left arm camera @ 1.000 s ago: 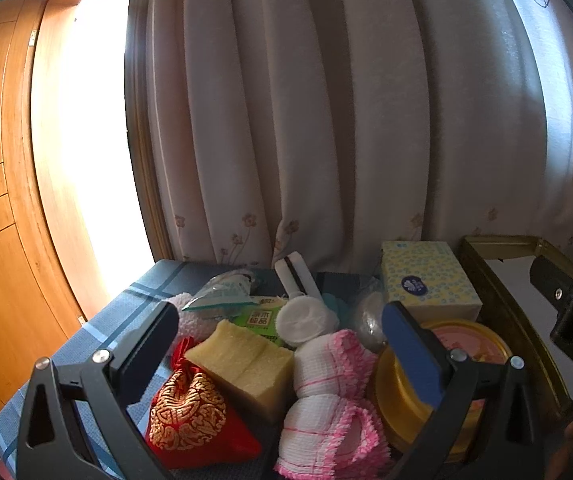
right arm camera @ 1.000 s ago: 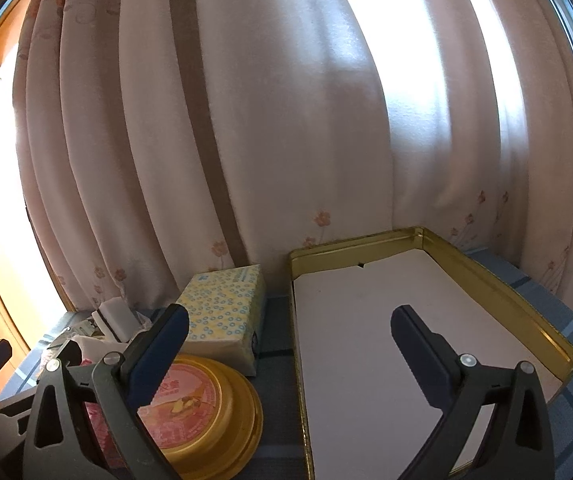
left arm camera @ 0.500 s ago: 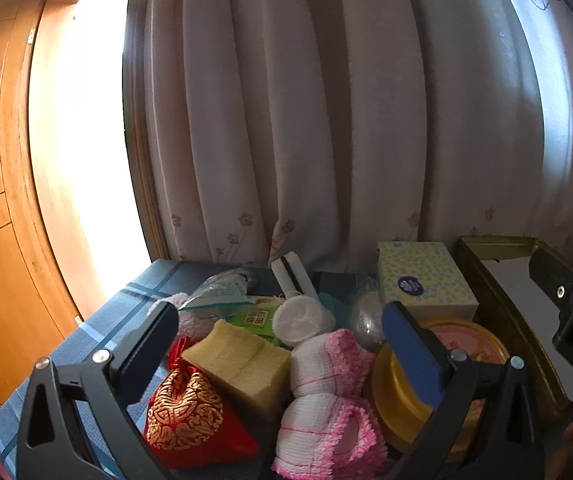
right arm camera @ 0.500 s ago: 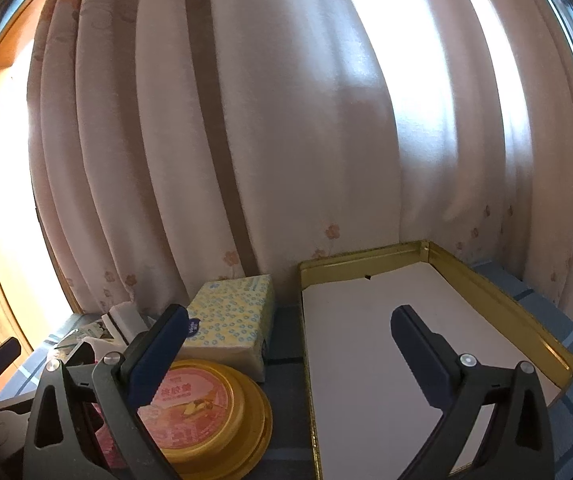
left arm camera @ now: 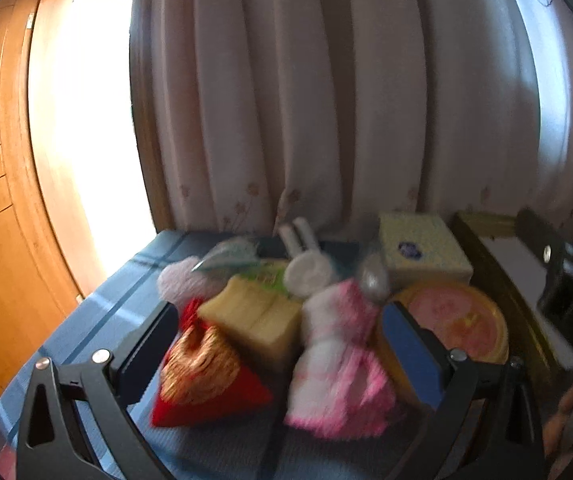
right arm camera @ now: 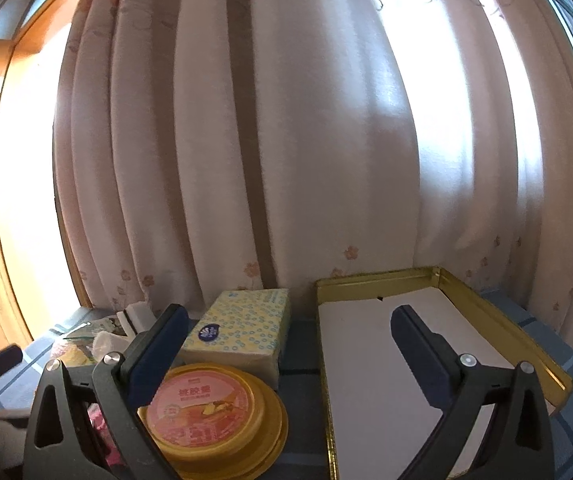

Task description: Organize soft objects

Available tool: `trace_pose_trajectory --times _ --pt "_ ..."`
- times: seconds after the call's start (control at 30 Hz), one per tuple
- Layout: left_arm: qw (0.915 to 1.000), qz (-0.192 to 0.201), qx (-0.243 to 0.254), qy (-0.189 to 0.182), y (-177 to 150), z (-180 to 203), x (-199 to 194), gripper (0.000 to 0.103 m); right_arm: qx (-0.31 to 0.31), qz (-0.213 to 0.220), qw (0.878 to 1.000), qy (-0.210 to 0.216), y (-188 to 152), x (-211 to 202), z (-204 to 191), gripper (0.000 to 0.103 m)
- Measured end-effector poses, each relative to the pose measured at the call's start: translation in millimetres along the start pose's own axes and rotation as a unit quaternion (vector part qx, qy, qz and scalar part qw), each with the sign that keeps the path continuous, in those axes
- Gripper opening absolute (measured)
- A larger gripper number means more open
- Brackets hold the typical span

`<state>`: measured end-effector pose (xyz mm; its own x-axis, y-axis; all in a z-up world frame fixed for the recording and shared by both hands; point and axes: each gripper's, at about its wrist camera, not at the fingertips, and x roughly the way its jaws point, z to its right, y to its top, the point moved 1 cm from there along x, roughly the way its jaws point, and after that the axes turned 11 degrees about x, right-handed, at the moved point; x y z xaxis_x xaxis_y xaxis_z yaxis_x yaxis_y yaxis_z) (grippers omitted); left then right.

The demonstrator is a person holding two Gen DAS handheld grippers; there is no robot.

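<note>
Soft objects lie heaped at the left end of the worktop [left arm camera: 98,312], which is covered with a blue checked cloth: a red and gold pouch [left arm camera: 202,372], a yellow sponge [left arm camera: 254,316], a pink-edged white cloth bundle [left arm camera: 338,360], a fluffy pale ball [left arm camera: 182,280] and a round white pad [left arm camera: 308,276], all touching or overlapping. The left tool [left arm camera: 278,344] hangs just above this heap with its jaws spread wide and nothing between them; they frame the pouch, the sponge and the cloth bundle, so it seems lined up to pick one of these first, though the blur in this view makes the exact target unclear. A round yellow tub with a pink lid [right arm camera: 206,404] sits just right of the heap, and a tissue pack [right arm camera: 242,328] stands behind it near the curtain [right arm camera: 286,140]. The right tool [right arm camera: 286,354] is also wide apart and empty, pointed over the gap between the tub and a gold-rimmed tray [right arm camera: 502,320]. The tray has a bare white floor and lies close beside the clutter, which suggests it is the place meant to receive the soft things. Judging by that, sorting has not yet begun.
</note>
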<state>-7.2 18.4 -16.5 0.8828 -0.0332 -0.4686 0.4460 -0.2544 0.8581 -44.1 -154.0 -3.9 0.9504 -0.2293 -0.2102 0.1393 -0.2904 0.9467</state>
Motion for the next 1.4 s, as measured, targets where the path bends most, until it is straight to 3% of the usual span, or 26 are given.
trace_pose_trajectory --times 0.37,0.57,0.6,0.67,0.73,0.77,0.83,0.9,1.1,1.3,1.4 --pt "0.9973 -0.053 -0.034 0.039 -42 -68 -12 0.103 -0.016 0.006 0.999 0.041 -7 -11 -13 0.102" --pt "0.9960 -0.060 -0.044 0.049 -54 -90 -11 0.103 -0.038 -0.089 0.991 0.088 -20 -11 -58 0.101" --pt "0.9959 -0.061 -0.047 0.046 -55 -93 -12 0.103 -0.044 -0.109 0.988 0.096 -24 -12 -70 0.099" --pt "0.9959 -0.063 -0.051 0.041 -56 -98 -12 0.103 -0.046 -0.133 0.984 0.110 -31 -14 -80 0.076" --pt "0.9957 -0.065 -0.052 0.039 -57 -103 -13 0.103 -0.049 -0.168 0.977 0.118 -43 -11 -88 0.060" --pt "0.9957 -0.067 -0.052 0.036 -58 -104 -13 0.103 -0.048 -0.185 0.975 0.116 -48 -8 -89 0.057" --pt "0.9960 -0.066 -0.052 0.031 -58 -107 -12 0.103 -0.036 -0.213 0.970 0.109 -58 -1 -86 0.057" --pt "0.9960 -0.065 -0.055 0.029 -59 -111 -12 0.103 -0.042 -0.205 0.972 0.106 -61 -3 -87 0.057" --pt "0.9956 -0.068 -0.063 0.014 -61 -114 -9 0.103 -0.044 -0.233 0.964 0.125 -64 8 -96 0.053" --pt "0.9946 -0.077 -0.070 0.004 -61 -115 -5 0.103 -0.052 -0.294 0.947 0.118 -78 35 -108 0.048" --pt "0.9940 -0.080 -0.074 -0.004 -60 -114 -4 0.103 -0.059 -0.314 0.941 0.109 -84 44 -110 0.034"
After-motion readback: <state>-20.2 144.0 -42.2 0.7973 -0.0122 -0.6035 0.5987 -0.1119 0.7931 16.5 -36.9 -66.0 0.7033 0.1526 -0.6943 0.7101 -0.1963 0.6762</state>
